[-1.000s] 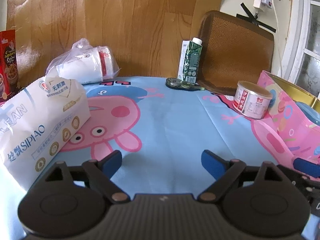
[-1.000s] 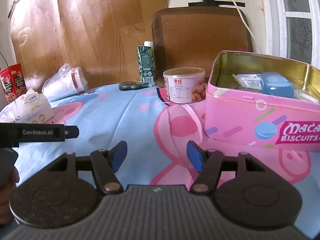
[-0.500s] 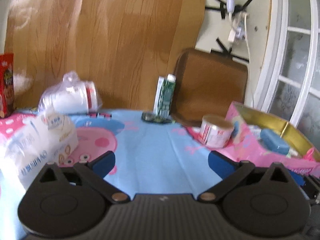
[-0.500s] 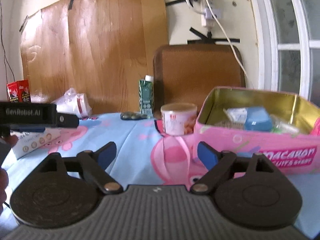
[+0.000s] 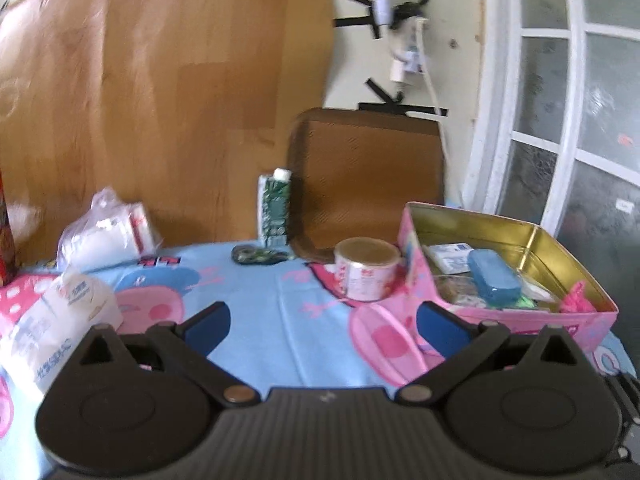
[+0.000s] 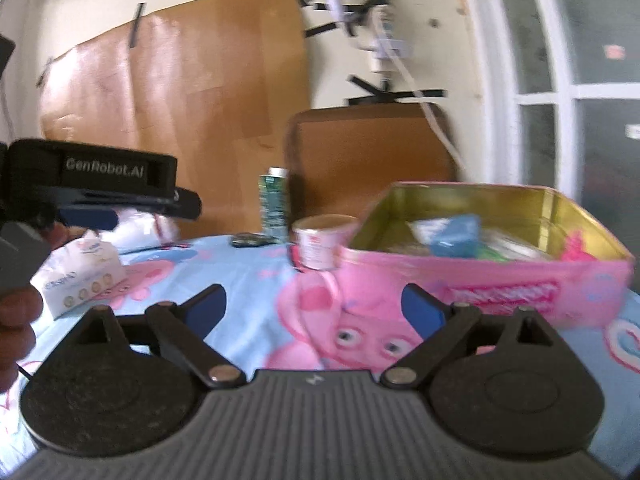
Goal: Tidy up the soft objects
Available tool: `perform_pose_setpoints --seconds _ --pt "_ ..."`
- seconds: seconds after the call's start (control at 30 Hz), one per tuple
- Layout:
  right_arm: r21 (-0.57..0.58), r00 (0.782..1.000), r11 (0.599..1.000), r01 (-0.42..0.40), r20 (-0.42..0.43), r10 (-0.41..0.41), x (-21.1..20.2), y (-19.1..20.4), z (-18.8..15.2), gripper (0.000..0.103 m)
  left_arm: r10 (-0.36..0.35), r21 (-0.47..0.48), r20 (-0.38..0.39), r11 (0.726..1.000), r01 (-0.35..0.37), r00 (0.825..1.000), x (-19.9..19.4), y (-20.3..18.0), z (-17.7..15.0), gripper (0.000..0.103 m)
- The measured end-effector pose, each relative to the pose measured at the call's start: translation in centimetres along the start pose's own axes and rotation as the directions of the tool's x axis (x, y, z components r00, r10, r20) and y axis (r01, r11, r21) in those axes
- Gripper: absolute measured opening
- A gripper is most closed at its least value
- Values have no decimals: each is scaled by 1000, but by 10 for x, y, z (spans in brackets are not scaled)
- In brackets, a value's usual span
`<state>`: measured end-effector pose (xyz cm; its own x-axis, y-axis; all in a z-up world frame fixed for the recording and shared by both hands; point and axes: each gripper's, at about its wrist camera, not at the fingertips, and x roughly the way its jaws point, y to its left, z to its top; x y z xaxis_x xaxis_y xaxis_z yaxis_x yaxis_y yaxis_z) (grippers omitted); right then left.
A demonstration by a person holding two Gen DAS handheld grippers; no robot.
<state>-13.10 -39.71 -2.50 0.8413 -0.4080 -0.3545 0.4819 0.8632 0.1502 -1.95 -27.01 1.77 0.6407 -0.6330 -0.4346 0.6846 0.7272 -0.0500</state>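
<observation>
A white soft tissue pack (image 5: 60, 320) lies at the left of the table; it also shows in the right wrist view (image 6: 80, 276). A pink biscuit tin (image 5: 560, 316) stands open at the right, holding a blue pouch (image 5: 494, 282) and small packets; it also shows in the right wrist view (image 6: 500, 280). My left gripper (image 5: 322, 326) is open and empty, raised above the tablecloth between pack and tin. My right gripper (image 6: 314, 306) is open and empty, left of the tin. The left gripper's body (image 6: 100, 184) shows at the left of the right wrist view.
A bagged white roll (image 5: 104, 236) lies at the back left. A green carton (image 5: 274, 210), a dark flat object (image 5: 256, 255) and a round can (image 5: 366, 274) stand at the back middle. A brown chair back (image 5: 368, 176) rises behind the table.
Both grippers have risen and pulled back from the table, so both views now show more wall and the tin's inside. Both stay open and empty.
</observation>
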Motion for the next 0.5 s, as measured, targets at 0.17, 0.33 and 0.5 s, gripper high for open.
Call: perform_pose_setpoints --seconds 0.17,0.33,0.5 --pt "68 998 996 64 3 -64 -13 -22 -7 96 53 62 12 997 -53 999 0 -32 -4 103" --pt "102 997 991 81 -2 -81 -19 -31 -13 96 30 59 -23 998 -29 999 0 -43 -11 103" --pt "123 996 988 89 10 -91 -24 -36 -14 97 14 77 -16 997 -13 1000 -7 -53 -14 103"
